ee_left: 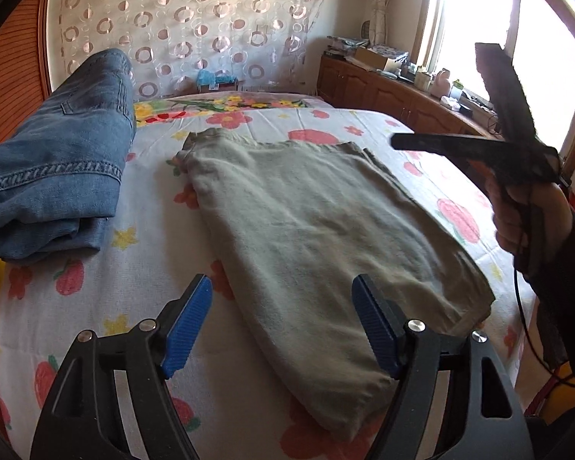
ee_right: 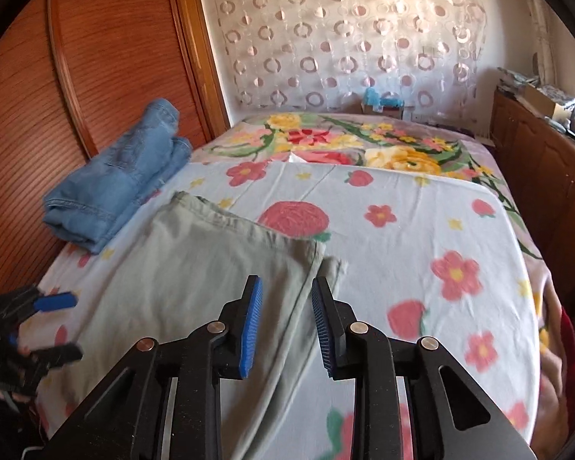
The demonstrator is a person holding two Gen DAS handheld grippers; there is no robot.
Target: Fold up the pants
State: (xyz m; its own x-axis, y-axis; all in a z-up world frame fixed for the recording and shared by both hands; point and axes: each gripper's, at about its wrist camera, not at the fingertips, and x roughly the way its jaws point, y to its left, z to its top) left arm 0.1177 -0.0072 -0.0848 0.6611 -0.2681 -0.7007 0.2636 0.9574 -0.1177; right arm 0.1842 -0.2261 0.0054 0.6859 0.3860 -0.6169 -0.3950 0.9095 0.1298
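Pants folded flat on bed, edges free; both grippers spread, L & R.

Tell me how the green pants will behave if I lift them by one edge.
The green pants will probably droop: they lie flat in soft folded layers on the bed. The layers may slide apart, since a lower edge already peeks out at the corner. They look light, thinner than the jeans. Both the left tongs and right tongs are open.

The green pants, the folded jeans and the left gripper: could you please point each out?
green pants (ee_left: 318,222): left wrist view, middle of the top layer.
folded jeans (ee_right: 122,191): right wrist view, upper fold.
left gripper (ee_left: 283,326): left wrist view, between its fingertips.
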